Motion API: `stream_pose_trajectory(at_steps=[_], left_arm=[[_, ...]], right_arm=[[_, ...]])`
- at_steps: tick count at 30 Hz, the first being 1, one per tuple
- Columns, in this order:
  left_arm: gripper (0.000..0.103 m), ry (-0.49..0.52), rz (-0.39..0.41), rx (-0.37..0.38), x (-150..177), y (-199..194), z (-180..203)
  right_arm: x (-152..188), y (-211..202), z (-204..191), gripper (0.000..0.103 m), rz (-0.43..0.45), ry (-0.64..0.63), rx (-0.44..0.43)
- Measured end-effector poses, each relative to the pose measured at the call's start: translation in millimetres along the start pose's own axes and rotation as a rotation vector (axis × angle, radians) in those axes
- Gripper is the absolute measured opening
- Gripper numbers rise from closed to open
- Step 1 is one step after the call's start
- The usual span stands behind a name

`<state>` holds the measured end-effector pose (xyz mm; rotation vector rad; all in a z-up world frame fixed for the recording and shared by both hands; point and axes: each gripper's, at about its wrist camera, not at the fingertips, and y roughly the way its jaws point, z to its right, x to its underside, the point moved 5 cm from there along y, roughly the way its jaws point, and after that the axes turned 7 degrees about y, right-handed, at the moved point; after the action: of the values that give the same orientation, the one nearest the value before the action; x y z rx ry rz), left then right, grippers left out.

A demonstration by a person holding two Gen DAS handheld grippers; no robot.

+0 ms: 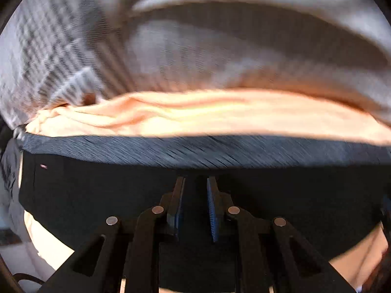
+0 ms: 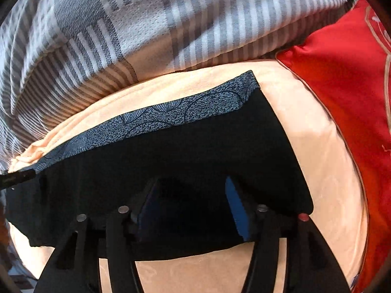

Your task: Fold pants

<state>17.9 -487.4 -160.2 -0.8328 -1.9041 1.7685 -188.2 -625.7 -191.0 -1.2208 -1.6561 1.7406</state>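
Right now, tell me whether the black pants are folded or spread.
Folded: the black pants lie as a compact rectangle on the peach sheet, patterned waistband along the far edge.

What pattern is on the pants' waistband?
Blue-grey speckle with dark fan outlines on the waistband; right wrist view shows it best.

— What colour are the pants [image 2: 185,151]?
— Black, with a blue-grey band [image 2: 171,113] along one edge. The band has tiny dark speckles and thin fan shapes.
— And the sheet [image 2: 315,146] under them?
— Soft peach.
— What about the blanket [image 2: 136,29]?
— Grey and white stripes, in squares like patchwork.
— Anything bright?
— A red cloth [image 2: 347,78] with pale trim. The gripper pads [image 2: 238,210] are blue.
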Motion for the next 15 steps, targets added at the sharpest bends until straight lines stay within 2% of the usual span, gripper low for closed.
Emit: stream_pose_trajectory(at_steps=[1,5,12,15], left_arm=[[0.019,0.018,-0.005,0.021,4.4,-1.0,12.1],[0.019,0.081,-0.011,0.058,19.5,-2.0,52.4],[0.019,0.156,0.031,-0.029,30.5,12.7,75.8],[0.019,0.15,0.022,-0.025,32.2,12.7,80.0]], right_arm=[[-14.1,-0.1,2.9,0.064,-0.008,-0.003,0.003],[-18.7,2.8,0.7,0.065,-0.04,0.02,0.004],[-10.4,-20.1,21.0,0.065,-0.087,0.073,0.039],[-2.4,-26.9,23.7,0.065,-0.09,0.059,0.054]])
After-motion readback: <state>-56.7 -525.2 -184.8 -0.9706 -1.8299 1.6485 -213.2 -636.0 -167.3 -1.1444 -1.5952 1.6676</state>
